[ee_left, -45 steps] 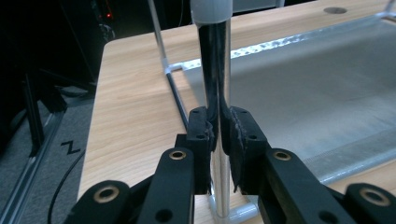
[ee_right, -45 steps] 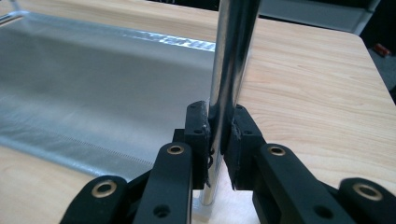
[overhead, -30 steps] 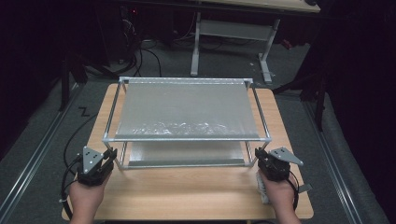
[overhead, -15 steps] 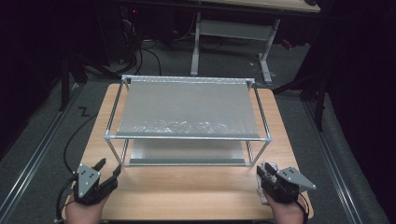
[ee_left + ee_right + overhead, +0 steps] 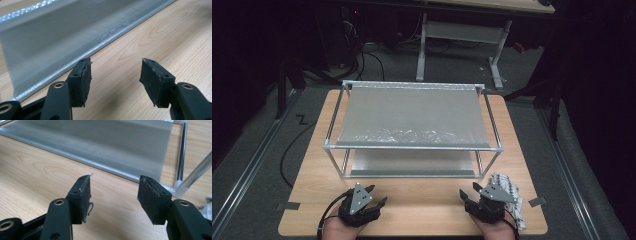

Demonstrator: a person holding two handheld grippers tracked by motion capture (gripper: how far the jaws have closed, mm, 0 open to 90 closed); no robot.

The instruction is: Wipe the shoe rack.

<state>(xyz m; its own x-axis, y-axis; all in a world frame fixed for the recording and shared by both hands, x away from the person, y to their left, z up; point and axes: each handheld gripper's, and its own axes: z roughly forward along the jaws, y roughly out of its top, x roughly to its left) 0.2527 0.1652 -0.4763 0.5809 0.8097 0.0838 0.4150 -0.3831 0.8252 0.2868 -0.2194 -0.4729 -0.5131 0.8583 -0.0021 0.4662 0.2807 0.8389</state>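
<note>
High view: rack (image 5: 412, 148) sits mid-bench, a metal tube frame with a grey sheet (image 5: 412, 114) stretched flat over the top tier and running down behind to the lower tier. Sheet looks square to the frame, no visible sag, front edge lying along the front rail. I read the draping as done. Left gripper (image 5: 373, 196) and right gripper (image 5: 469, 192) are both down by the near edge of the bench, apart from the rack, nothing between the jaws. Their jaws have just been opening. A small patterned bundle (image 5: 508, 190) lies by the near right corner, just beside my right hand; can't tell what it is.

Left gripper view: jaws spread wide, empty, bare wood between the pads (image 5: 85, 80). Lower hem of the sheet (image 5: 75, 42) lies flat on the bench ahead, not touched.

Right gripper view: same here, jaws wide apart and empty. Hem of the sheet (image 5: 105, 150) ahead, rack's right front leg (image 5: 193, 173) beside it at the right.

My call: sheet placed and let go on both sides. What's left, if anything, is minor straightening of the top front edge, where the texture looks a bit wrinkled, and maybe that bundle.
</note>
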